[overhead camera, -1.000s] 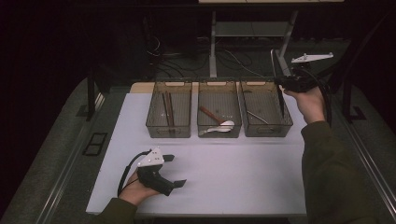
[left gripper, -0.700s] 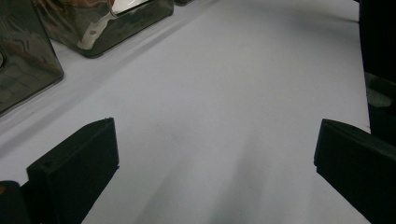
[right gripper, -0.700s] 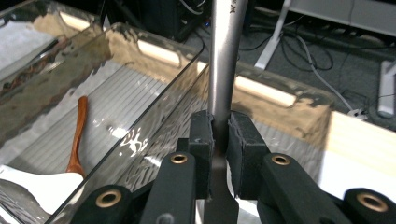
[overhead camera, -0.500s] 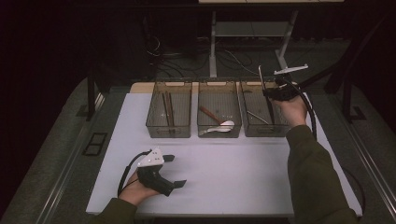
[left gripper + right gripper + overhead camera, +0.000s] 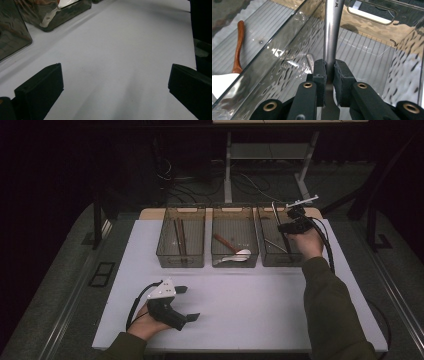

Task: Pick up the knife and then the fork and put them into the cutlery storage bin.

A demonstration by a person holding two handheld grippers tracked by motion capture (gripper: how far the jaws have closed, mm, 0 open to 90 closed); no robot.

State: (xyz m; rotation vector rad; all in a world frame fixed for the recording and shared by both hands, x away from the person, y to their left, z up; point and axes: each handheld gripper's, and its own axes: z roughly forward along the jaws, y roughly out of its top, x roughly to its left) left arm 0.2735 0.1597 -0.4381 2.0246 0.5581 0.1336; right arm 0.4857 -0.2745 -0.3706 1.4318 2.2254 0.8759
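Nearest the person, on the white tabletop (image 5: 260,310), the left gripper (image 5: 186,304) rests with its jaws wide apart and nothing between them; bare surface stretches ahead of it to the bins. Beyond, three clear bins stand in a row near the far edge. Over the right bin (image 5: 280,262), the right gripper (image 5: 329,75) is clamped on a metal utensil handle (image 5: 331,37), upright inside the bin's walls, close to the wall shared with the middle bin (image 5: 234,262).

three clear bins (image 5: 234,220) in a row on the desk (image 5: 260,300), two chopsticks (image 5: 179,236) in the bin left of the middle one, two spoons (image 5: 235,257) in the middle, two metal utensils (image 5: 275,244) in the right bin
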